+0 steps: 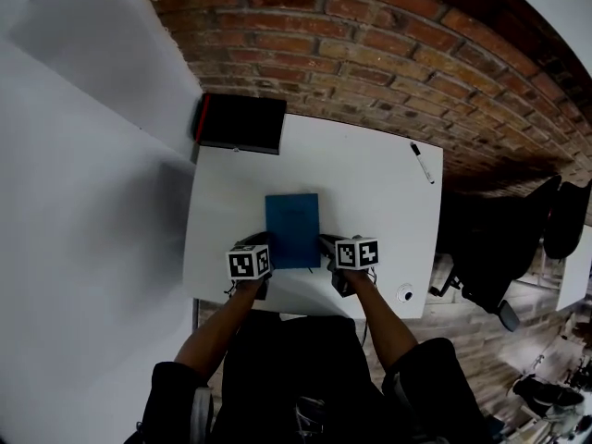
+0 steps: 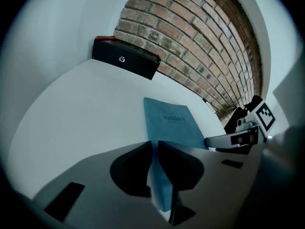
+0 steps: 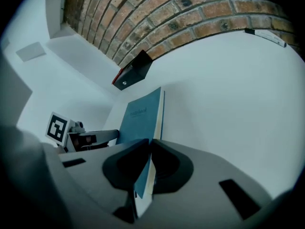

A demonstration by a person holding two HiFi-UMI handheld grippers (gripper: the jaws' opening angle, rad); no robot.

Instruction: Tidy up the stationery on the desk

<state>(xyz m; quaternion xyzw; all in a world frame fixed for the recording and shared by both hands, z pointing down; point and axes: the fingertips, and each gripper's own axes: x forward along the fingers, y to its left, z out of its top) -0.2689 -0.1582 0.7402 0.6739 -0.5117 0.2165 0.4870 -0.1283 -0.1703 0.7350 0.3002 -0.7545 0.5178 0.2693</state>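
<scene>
The person stands at a white desk (image 1: 370,183) set against a brick wall (image 1: 370,54), a gripper in each hand. Both tools are clamped onto the same blue notebook (image 1: 292,229).

The left gripper (image 2: 155,147) has its jaws drawn in tight on the notebook's near left corner, and the cover runs away from the tips toward the wall. The right gripper (image 3: 148,149) is pinched on the near right corner in the same way, and a pale strip of page edges shows between its jaws. The notebook stretches straight ahead of both tools in the gap between them (its cover carries the word "notebook").

Well ahead of the left gripper and a little to its left, a black box (image 2: 126,57) with a red edge sits at the desk's far corner, touching the wall. Far ahead of the right gripper and off to its right, a pen (image 3: 264,35) lies alone near the desk's far edge. Just right of the right gripper and slightly behind it, by the near edge, is a small round white object (image 1: 405,292); I cannot tell what it is.
</scene>
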